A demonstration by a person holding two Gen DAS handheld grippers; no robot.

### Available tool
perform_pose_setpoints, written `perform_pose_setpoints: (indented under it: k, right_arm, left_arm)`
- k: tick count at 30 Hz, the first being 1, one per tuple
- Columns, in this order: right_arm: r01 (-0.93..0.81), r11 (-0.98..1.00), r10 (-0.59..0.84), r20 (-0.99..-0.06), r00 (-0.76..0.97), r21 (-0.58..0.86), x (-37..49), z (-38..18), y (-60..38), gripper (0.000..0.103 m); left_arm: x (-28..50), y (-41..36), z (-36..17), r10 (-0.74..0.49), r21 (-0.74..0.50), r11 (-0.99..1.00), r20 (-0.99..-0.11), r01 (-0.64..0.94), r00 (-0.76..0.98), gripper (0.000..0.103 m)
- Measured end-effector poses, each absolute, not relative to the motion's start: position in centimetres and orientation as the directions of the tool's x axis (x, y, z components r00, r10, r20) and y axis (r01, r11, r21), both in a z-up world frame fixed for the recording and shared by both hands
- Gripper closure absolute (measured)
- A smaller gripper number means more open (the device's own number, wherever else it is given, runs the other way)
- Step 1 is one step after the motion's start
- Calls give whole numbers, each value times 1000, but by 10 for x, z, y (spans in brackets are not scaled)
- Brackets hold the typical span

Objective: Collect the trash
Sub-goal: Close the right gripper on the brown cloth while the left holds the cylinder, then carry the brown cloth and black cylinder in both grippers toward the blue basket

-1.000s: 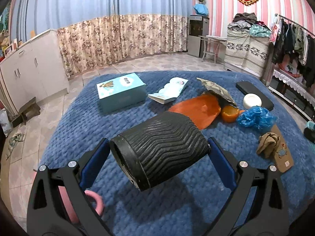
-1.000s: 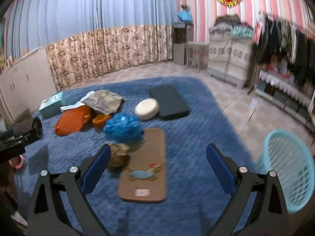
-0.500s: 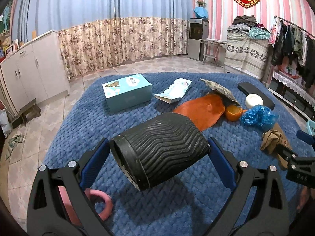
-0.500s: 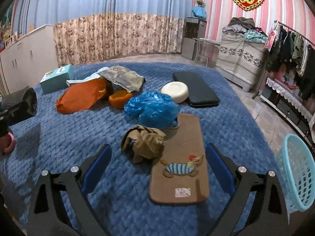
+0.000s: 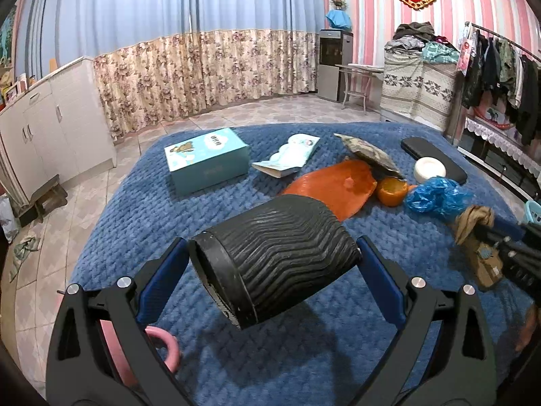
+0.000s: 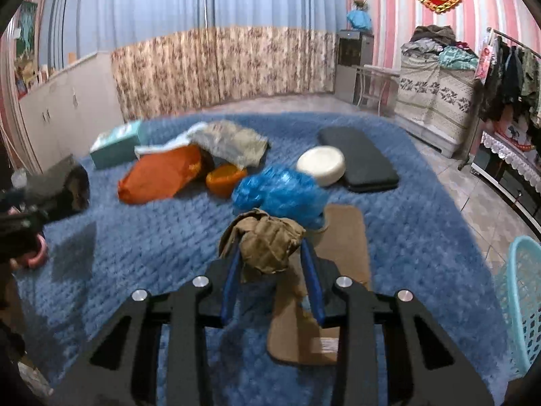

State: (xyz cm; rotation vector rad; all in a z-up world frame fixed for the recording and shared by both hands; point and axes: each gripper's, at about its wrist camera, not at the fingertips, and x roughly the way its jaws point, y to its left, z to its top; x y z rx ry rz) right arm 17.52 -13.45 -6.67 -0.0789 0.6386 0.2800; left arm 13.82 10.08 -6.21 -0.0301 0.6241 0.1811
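Observation:
My left gripper (image 5: 270,260) is shut on a black ribbed bin (image 5: 274,260), held on its side above the blue blanket (image 5: 142,223). My right gripper (image 6: 270,253) is shut on a crumpled brown paper wad (image 6: 267,240), which also shows in the left wrist view (image 5: 473,220). Other trash lies on the blanket: a blue plastic bag (image 6: 280,193), an orange bag (image 6: 159,176), an orange peel cup (image 6: 225,177) and a grey crumpled wrapper (image 6: 233,142).
A teal box (image 5: 206,159), an open booklet (image 5: 290,155), a white round dish (image 6: 321,165), a black pad (image 6: 361,159) and a brown mat (image 6: 338,237) lie on the blanket. A light blue basket (image 6: 524,297) stands on the floor at right. A pink ring (image 5: 165,345) lies near me.
My right gripper moved forward to the brown paper wad and closed on it. The left gripper holds the black bin steady and has shifted slightly.

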Motion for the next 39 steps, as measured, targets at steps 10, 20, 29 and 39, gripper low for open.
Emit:
perform_pose_setpoints:
  k: [10,20,29,39]
  right_arm:
    - [-132,991,104,-522,846,-17,160,-21,-234,68]
    - [75,997,-69,-498,864,-8,137,-10,-351,68]
    - [209,978,-188,-483,856,-10,126,-6,-416,68]
    - [292,956,-250,-499,830,7,125,-18,-464,68]
  left_arm:
    - [151,41,-39,61,8,998,-557,-68,828,8]
    - [165,-36,-27,-24,31,998,-531,48,847,8]
    - [168,-119,-18,-125,67,981,-507,183,853,8]
    - [178,-202,-24,-242,45,952,-500,304,831,8]
